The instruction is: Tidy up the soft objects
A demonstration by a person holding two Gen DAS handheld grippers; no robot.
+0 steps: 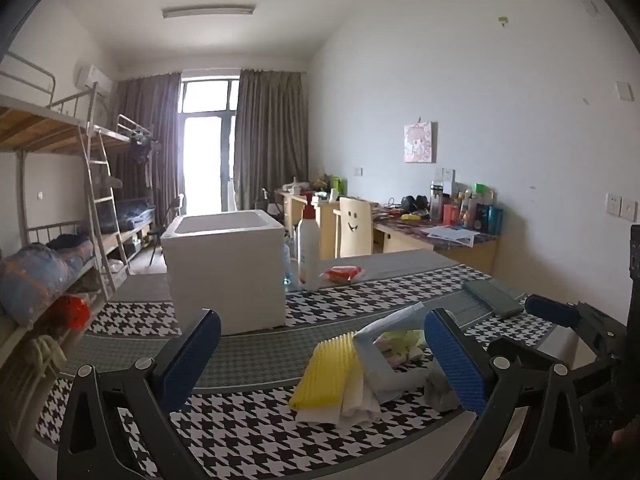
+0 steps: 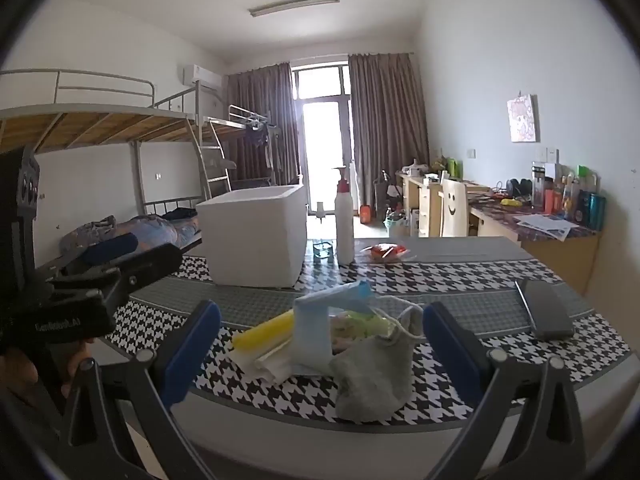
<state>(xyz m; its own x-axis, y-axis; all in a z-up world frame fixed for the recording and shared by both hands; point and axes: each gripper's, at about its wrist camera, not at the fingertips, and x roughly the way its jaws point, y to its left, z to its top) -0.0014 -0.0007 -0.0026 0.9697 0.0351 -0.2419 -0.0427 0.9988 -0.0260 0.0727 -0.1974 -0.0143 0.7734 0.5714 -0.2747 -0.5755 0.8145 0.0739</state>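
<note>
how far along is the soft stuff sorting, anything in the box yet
Nothing looks done: the soft pile, with the grey sock, yellow ribbed cloth and light blue cloth, lies loose on the houndstooth tablecloth. Nothing is in hand; the left gripper and right gripper are both open and empty, facing the pile. The white foam box stands behind; its inside is not visible. All the moving is left.

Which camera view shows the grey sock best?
The right wrist view: the grey sock lies whole at the front of the pile. In the left wrist view, the left gripper's finger hides most of the sock.
</note>
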